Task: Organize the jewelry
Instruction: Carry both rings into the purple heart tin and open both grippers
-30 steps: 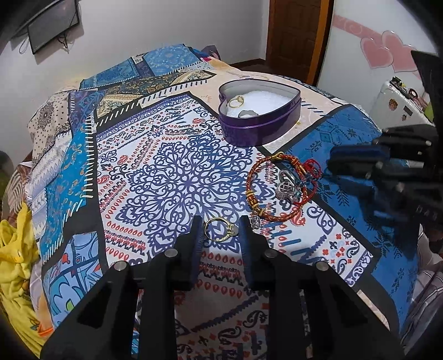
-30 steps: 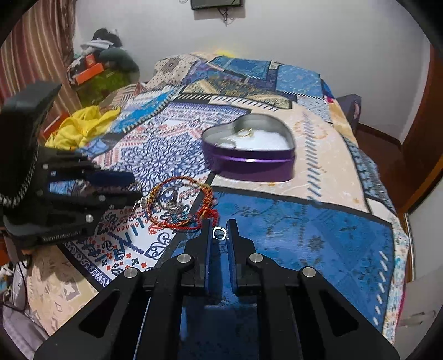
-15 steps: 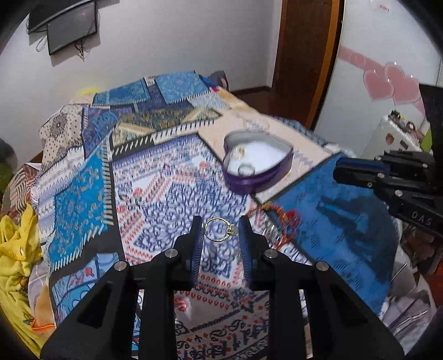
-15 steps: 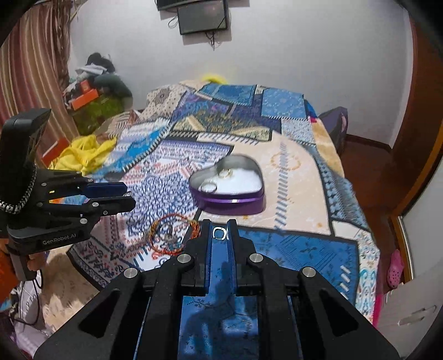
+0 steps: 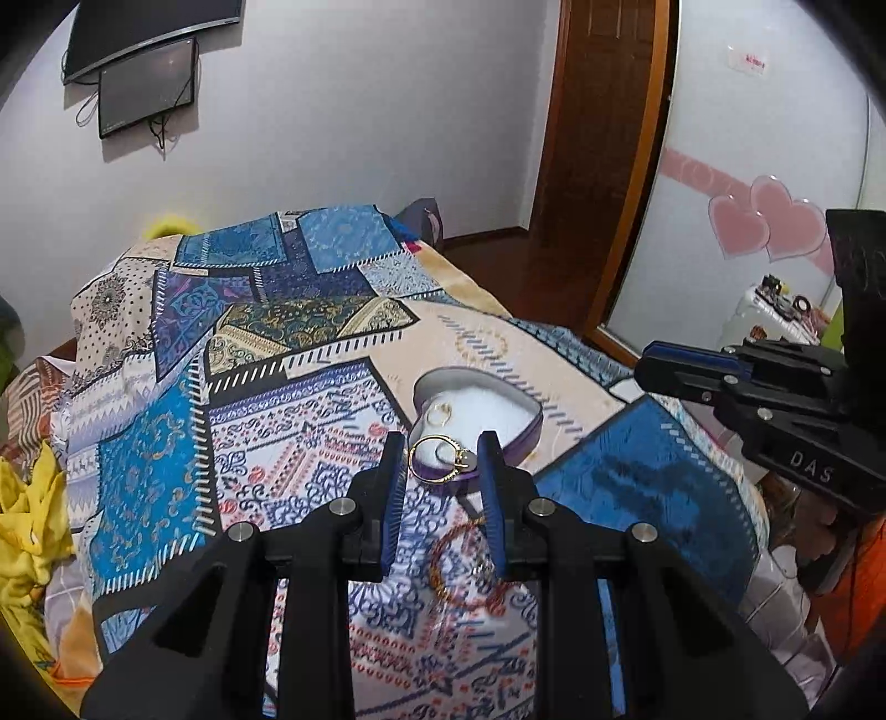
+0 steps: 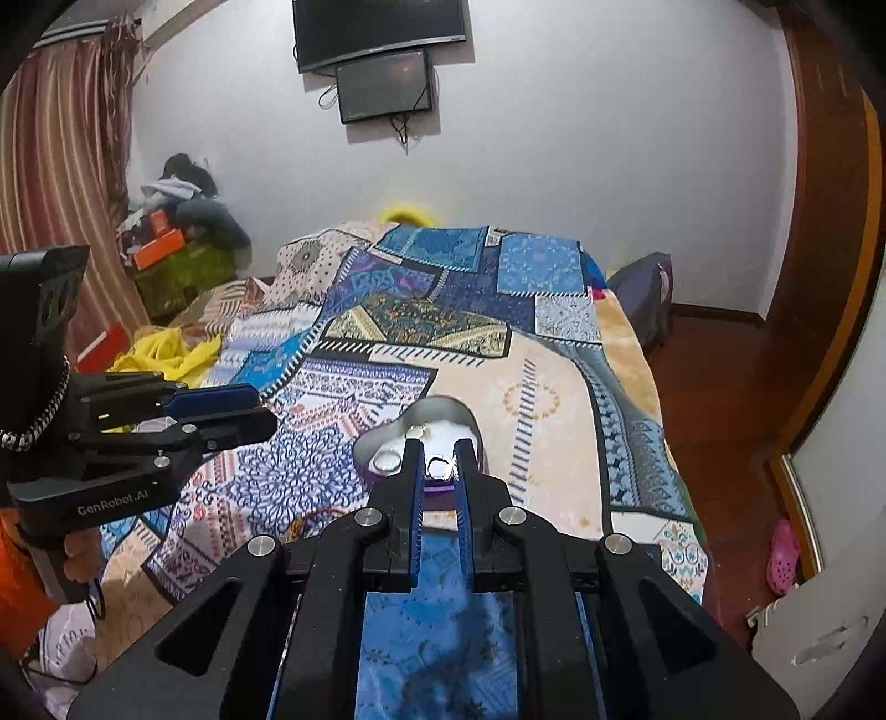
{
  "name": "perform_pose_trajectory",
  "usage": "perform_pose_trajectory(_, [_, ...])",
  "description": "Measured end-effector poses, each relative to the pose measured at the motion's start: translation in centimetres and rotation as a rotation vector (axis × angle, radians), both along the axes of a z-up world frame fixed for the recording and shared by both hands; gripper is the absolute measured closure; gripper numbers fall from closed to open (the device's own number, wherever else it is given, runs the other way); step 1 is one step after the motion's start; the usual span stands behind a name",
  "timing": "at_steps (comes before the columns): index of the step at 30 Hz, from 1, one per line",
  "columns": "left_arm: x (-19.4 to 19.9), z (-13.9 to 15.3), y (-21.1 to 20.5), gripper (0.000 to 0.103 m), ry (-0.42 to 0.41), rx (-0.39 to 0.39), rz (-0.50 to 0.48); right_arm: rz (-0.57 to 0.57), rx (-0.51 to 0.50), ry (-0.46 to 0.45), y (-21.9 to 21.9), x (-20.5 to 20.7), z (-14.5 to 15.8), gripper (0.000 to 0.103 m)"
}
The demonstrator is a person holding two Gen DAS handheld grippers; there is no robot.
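Observation:
My left gripper [image 5: 443, 459] is shut on a gold ring [image 5: 437, 462] and holds it high above the bed, in line with the purple heart-shaped tin [image 5: 529, 426]. The tin has a white lining and holds a small gold ring [image 5: 440, 412]. My right gripper [image 6: 440, 465] is shut on a small silver ring [image 6: 439, 468], also held high over the tin [image 6: 437, 412]. A red and gold bracelet [image 5: 462, 570] lies on the bedspread below the left fingers. Each gripper shows in the other's view, the right one [image 5: 692, 374] and the left one [image 6: 221, 410].
The patterned patchwork bedspread [image 5: 288, 387] covers the bed. Yellow cloth [image 5: 27, 531] lies at the left edge. A wooden door [image 5: 598, 166] and a white cabinet with clutter [image 5: 775, 315] stand to the right. A TV [image 6: 382, 33] hangs on the far wall.
Both grippers have risen well above the bed with their rings held. The tin and bracelet now look smaller and farther below.

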State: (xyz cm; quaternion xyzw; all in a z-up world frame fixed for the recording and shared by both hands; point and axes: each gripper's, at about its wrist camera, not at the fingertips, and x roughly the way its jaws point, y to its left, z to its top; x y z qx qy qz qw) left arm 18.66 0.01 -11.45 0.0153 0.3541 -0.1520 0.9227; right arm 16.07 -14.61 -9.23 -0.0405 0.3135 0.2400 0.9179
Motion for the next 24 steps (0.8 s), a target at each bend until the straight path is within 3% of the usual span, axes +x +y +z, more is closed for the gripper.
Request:
perform_pose_trajectory(10, [2.7,-0.8,-0.1,0.078,0.014,-0.028,0.026,0.011,0.025,0.008,0.6,1.9,-0.5,0.094])
perform_pose_trajectory(24, [6.0,-4.1,-0.5,0.078,0.096,-0.056,0.015,0.035,0.02,0.116,1.6,5.6,-3.8,0.094])
